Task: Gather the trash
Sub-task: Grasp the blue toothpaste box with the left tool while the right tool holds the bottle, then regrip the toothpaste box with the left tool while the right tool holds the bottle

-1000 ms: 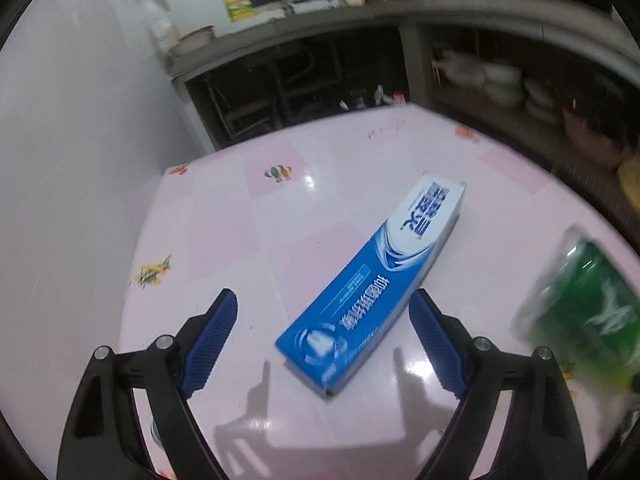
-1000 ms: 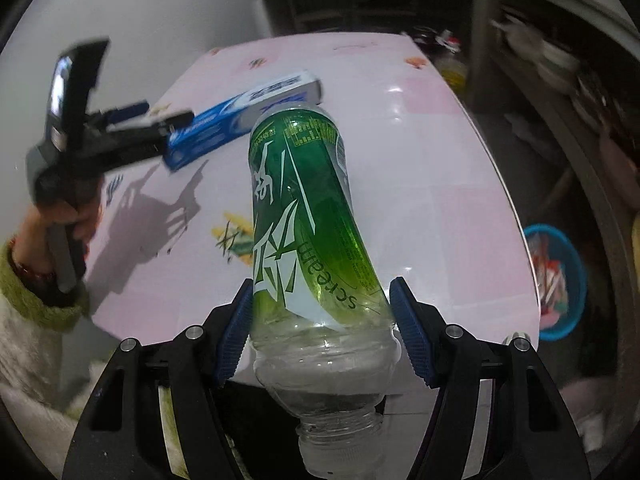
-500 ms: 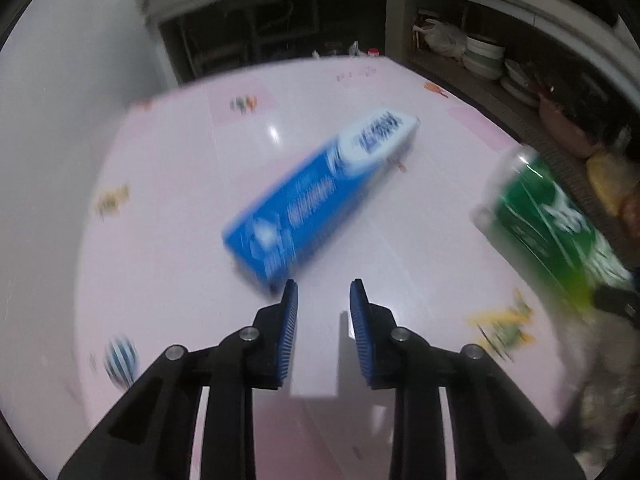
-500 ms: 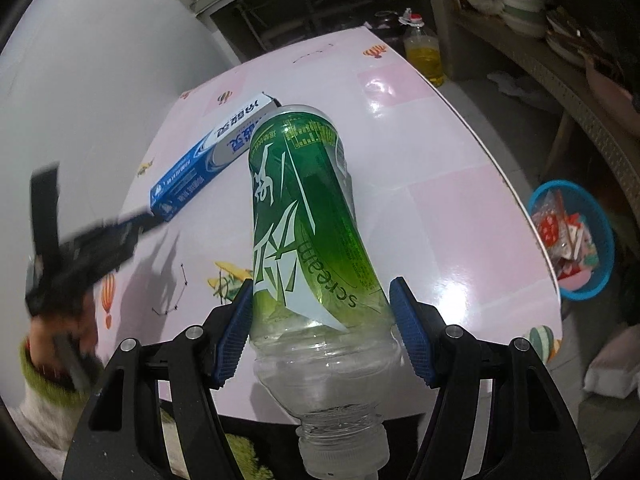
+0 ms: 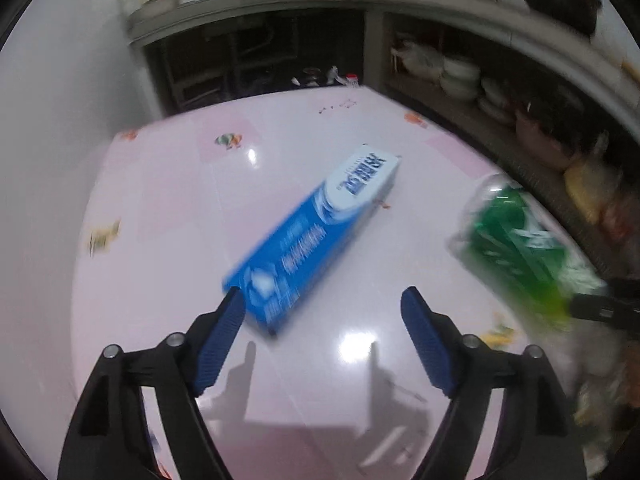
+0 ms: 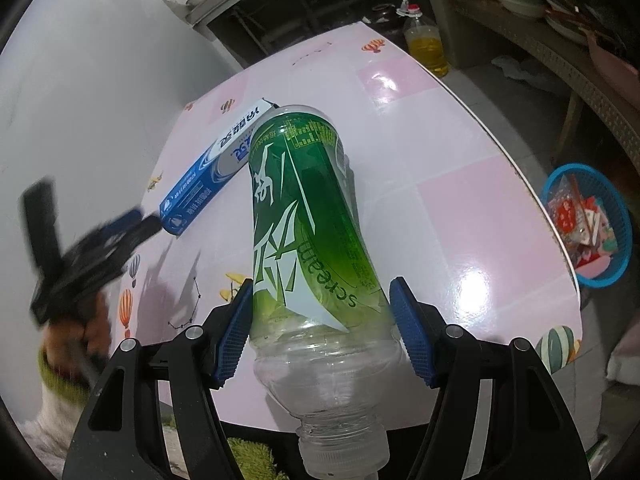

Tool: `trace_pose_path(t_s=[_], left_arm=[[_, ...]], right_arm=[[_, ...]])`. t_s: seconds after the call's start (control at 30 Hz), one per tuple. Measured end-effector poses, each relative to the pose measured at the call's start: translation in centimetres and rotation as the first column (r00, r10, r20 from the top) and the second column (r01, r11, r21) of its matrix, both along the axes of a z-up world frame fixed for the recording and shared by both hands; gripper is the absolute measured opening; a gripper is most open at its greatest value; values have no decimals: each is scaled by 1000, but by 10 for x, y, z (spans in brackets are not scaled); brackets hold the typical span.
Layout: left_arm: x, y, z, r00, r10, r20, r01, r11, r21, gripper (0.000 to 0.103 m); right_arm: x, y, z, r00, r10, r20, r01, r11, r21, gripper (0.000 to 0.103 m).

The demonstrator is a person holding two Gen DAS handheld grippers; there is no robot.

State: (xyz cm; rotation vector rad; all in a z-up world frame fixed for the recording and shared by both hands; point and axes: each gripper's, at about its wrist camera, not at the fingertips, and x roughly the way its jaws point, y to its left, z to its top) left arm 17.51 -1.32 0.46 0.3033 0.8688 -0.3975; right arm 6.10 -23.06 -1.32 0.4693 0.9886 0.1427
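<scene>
A blue and white toothpaste box lies flat on the pink table. My left gripper hovers at its near end with jaws opening wide; the box's near corner sits just inside the left fingertip, and neither pad presses on it. In the right wrist view the same box and the blurred left gripper show at the left. My right gripper is shut on a clear bottle with a green label, neck toward the camera, held above the table. That bottle appears blurred at the right of the left wrist view.
A blue basket holding wrappers stands on the floor beyond the table's right edge. An oil bottle stands on the floor past the far corner. Shelves with stacked bowls run along the right. A white wall borders the left.
The left jaws closed nearly together beside the box, then spread wide again at its near end. The right gripper rolled a little, still holding the bottle.
</scene>
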Motion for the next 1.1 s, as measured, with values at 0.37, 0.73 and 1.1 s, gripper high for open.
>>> trace_pose_path(t_s=[0.37,0.73,1.1], left_arm=[[49,2,-23,989,26,-145,-18,998,61,56],[-53,34,-23,858,48,-511,-220,934,-282,56],[-37,9,-10,915,93,-393,-208,942,-263,69]], right_arm=[[1,-4,-4,1000,-4,6,4,1000,26,64],[0,-9,-7,1000,-2,-10,3,998,58,64],[25,-7,-14,995,69,-71,-64,996,64,70]])
